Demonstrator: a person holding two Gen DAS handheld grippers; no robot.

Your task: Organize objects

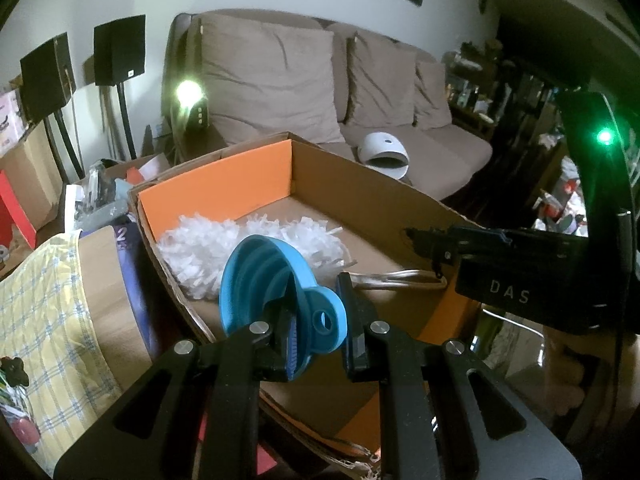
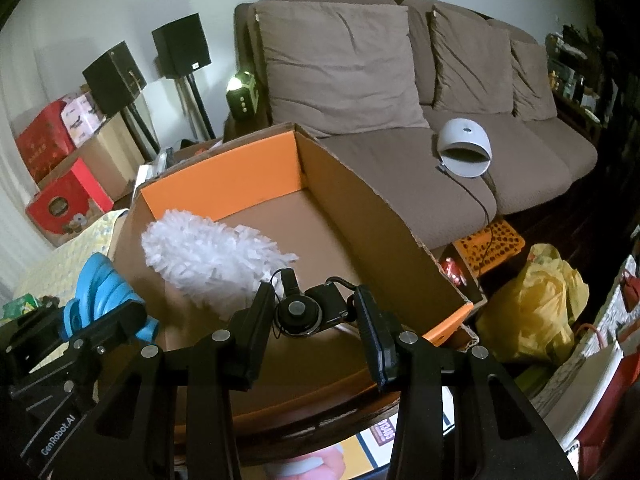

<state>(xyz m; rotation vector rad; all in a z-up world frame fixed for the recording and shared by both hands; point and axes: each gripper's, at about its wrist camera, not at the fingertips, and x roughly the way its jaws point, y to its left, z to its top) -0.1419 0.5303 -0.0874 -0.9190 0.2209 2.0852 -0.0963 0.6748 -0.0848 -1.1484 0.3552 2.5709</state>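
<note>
Funnel point(image 1: 280, 280) pinched between left fingers point(image 1: 356, 320)

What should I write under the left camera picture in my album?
Left gripper holds a blue funnel over a cardboard box.

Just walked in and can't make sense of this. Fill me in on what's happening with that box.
A person is sorting things into an open cardboard box with a handheld gripper in each hand. The left gripper is clamped on a blue collapsible funnel, held over the box's near edge. The right gripper grips a small black device with a cord above the box. A white fluffy duster already lies inside. Neither held item has been put down yet.
</note>
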